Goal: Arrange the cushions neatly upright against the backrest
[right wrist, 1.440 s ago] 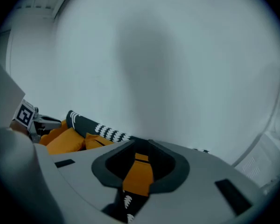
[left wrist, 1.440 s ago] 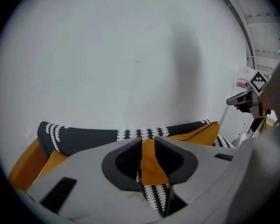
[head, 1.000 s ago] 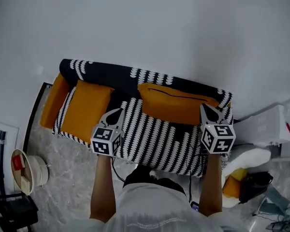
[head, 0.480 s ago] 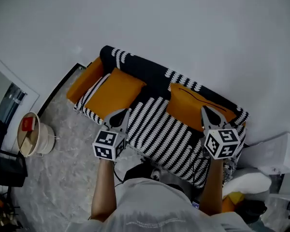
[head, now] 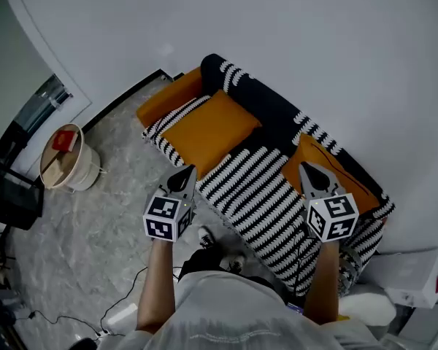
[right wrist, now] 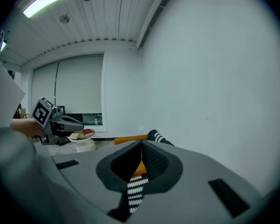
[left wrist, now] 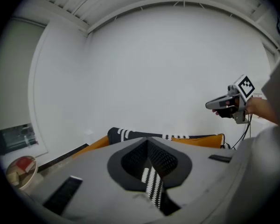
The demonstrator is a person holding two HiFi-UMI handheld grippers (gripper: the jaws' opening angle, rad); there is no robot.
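Since a second ago your view has swung round: the sofa that sat nearly square across the picture now runs diagonally from far left to near right, and both tools have come back off the seat. Your left tool now hangs over the floor right at the seat's near edge, and your right tool is over the right half of the seat. Both are pressed together with nothing in them; past the closed tips the gripper views show only striped cover and a sliver of orange. The left cushion is on the left half of the seat with its far edge up by the backrest. It shows a lot of its face to the head view, so I'd guess it's slumped back rather than standing. The right cushion is tucked against the backrest at the right end, partly hidden behind your right tool, so I can't tell how upright it is. There's another orange piece at the far-left end, cushion or arm pad, hard to say. These look soft, light and squashy, so they'll fold and flop if you grab the middle. I'd pinch a top corner or the edge seam, one tool per side. Lift just enough to stand it up, then push the bottom edge into the crease under the backrest. Watch you don't snag the loose striped cover along with it.
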